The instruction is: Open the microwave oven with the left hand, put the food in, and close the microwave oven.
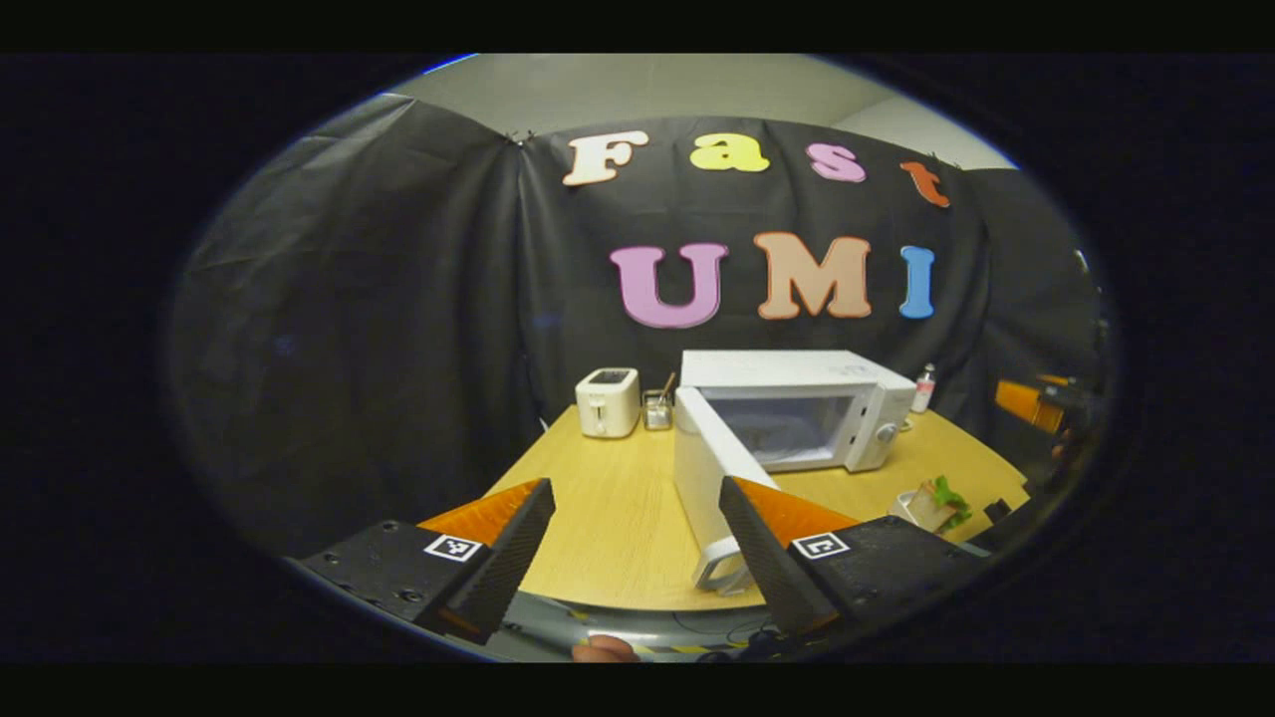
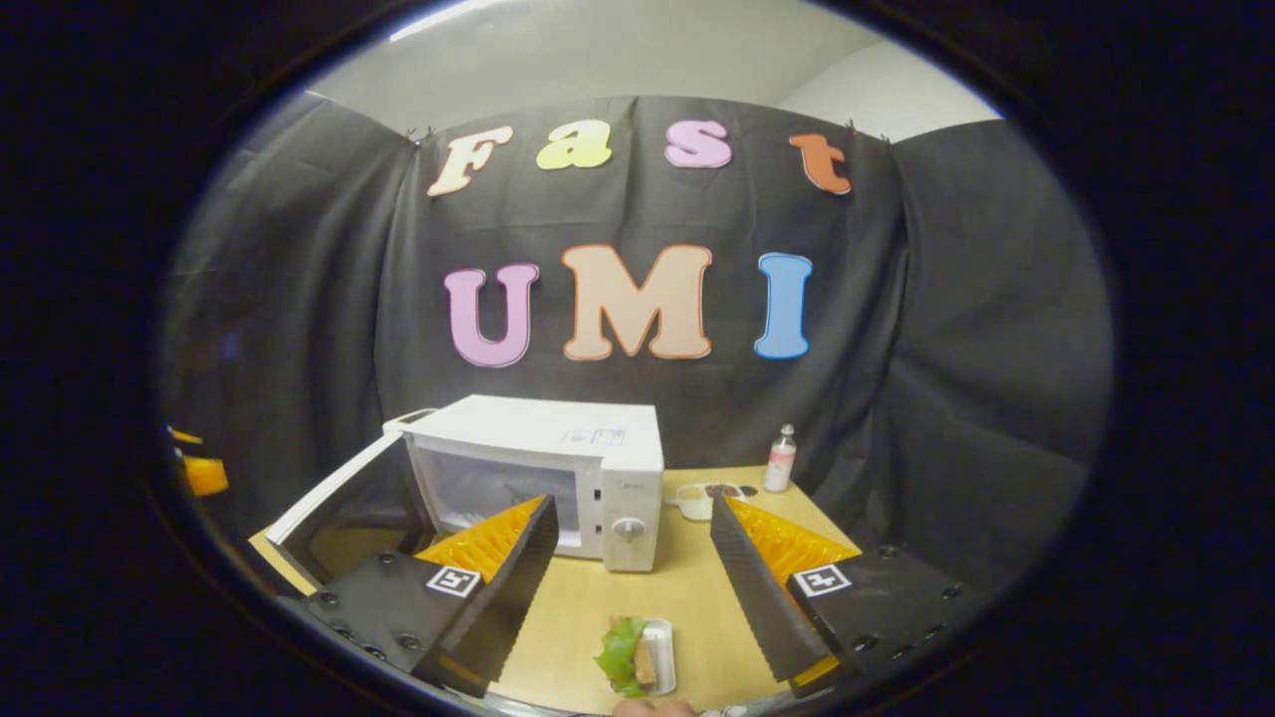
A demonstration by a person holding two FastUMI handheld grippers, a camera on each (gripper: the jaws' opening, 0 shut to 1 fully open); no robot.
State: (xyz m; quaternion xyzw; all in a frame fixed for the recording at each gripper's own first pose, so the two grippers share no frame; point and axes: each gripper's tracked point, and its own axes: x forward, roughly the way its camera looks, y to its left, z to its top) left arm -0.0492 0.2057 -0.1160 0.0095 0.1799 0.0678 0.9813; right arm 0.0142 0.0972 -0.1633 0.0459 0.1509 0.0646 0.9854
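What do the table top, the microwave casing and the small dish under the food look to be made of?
Table top: wood or wood-look laminate, light tan with fine grain lines, matte.
Microwave: probably painted metal or plastic, smooth white with a soft sheen; its open door looks the same outside.
Dish under the sandwich: white, smooth, likely plastic or ceramic; too small to tell.

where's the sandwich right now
In the right gripper view the sandwich lies on the table between the open fingers, in front of the microwave.

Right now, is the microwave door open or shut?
Open: the microwave door stands swung out on its left, and the cavity shows, with no food visible inside.
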